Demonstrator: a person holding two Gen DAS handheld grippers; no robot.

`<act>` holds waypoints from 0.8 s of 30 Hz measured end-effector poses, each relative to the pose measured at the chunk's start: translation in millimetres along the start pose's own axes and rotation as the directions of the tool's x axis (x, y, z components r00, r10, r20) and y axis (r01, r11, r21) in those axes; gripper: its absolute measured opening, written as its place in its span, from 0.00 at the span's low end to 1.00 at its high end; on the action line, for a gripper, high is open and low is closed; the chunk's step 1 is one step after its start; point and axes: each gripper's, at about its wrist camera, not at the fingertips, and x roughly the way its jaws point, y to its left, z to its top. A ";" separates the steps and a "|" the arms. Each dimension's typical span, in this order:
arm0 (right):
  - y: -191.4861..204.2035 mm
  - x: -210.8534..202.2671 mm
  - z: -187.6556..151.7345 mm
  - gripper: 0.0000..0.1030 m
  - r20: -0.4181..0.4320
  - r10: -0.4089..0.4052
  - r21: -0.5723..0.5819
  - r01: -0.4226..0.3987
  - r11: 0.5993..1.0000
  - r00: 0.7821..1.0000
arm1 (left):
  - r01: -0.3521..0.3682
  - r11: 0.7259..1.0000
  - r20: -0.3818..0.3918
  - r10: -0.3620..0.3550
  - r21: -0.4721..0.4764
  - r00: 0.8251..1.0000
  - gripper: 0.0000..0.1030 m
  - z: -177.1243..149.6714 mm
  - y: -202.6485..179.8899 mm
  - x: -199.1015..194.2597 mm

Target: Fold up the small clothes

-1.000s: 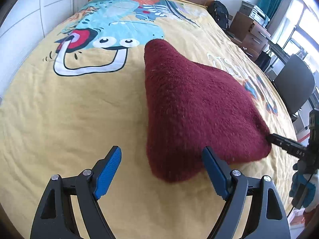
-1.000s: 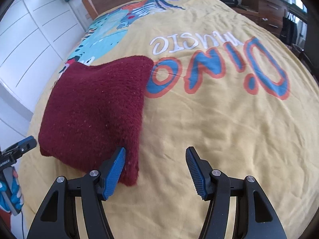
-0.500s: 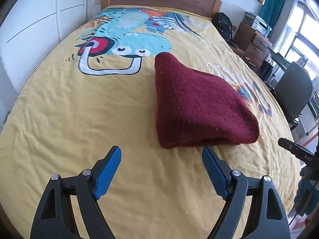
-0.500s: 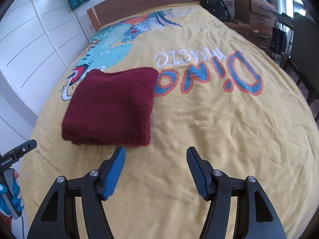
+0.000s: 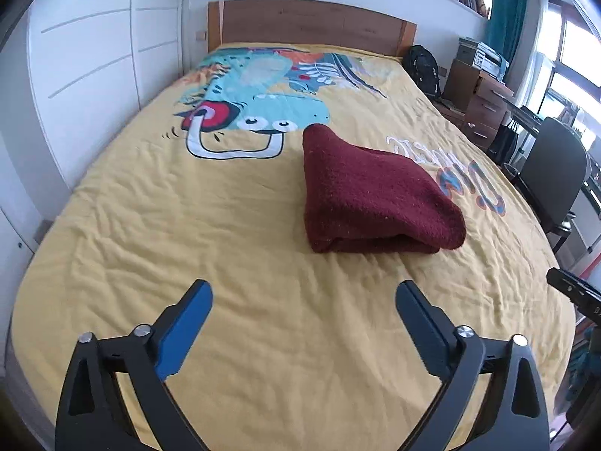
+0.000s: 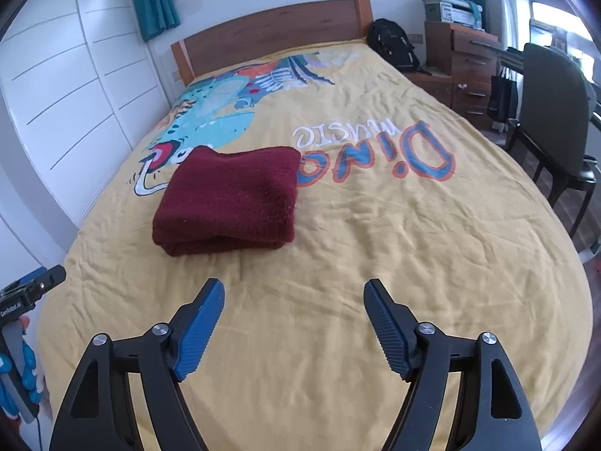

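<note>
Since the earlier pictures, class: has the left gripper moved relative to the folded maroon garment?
Yes. The left gripper has backed away from the maroon garment, its jaws having just opened wider, empty.

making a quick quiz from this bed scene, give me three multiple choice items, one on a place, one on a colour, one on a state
1. Where does the folded dark red fleece garment lie?
A. on the yellow dinosaur-print bedspread
B. on the black chair
C. between the right gripper's fingers

2. What colour are the pads on the gripper fingers?
A. red
B. blue
C. white

3. How do the left gripper and right gripper stand?
A. both shut on the garment
B. one shut, one open
C. both open and empty

Answers:
1 A, the garment rests on the bedspread, partly over the printed dinosaur and lettering.
2 B, both wrist views show blue pads on black fingers.
3 C, each pair of jaws has just been opening, with only bare bedspread between them, short of the garment.
</note>
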 end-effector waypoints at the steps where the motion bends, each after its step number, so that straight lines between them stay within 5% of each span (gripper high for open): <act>1: 0.7 -6.9 -4.4 0.79 0.008 -0.006 0.002 0.006 1.000 1.000 | -0.005 1.000 0.006 0.005 0.004 1.000 0.99 -4.1 -0.2 -4.3; 8: 0.0 -36.9 -19.7 1.00 0.051 -0.043 0.011 0.043 0.999 0.998 | -0.060 0.997 0.045 0.058 0.053 0.997 0.99 -27.8 -7.5 -34.9; 24: 15.2 -72.7 -52.0 1.00 0.098 -0.055 -0.022 0.057 0.998 0.994 | -0.096 0.994 0.123 0.088 0.055 0.988 0.99 -58.7 -2.4 -81.0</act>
